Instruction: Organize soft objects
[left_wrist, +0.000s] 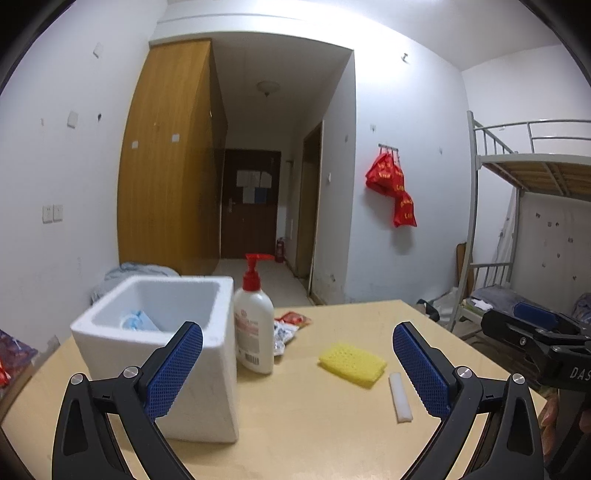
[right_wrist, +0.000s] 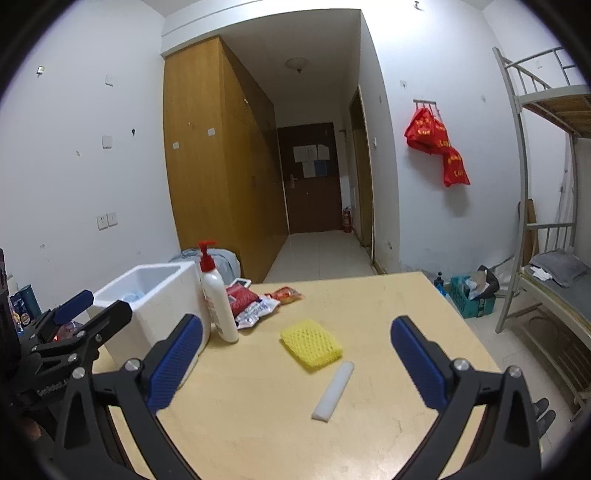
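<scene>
A yellow foam net (left_wrist: 352, 361) (right_wrist: 311, 342) lies flat on the wooden table (left_wrist: 314, 424) (right_wrist: 369, 306). A white foam strip (left_wrist: 399, 397) (right_wrist: 333, 390) rests just in front of it. At the table's left stands a white foam box (left_wrist: 162, 332) (right_wrist: 147, 299), with something light blue inside. My left gripper (left_wrist: 297, 363) hovers open above the table, the box by its left finger. My right gripper (right_wrist: 295, 356) is open too, the net and strip lying ahead between its fingers. Neither holds anything.
A white pump bottle with a red top (left_wrist: 254, 325) (right_wrist: 218, 299) stands beside the box. Snack packets (left_wrist: 288, 326) (right_wrist: 258, 302) lie behind it. A bunk bed (right_wrist: 546, 206) is to the right, a blue crate (right_wrist: 469, 295) on the floor.
</scene>
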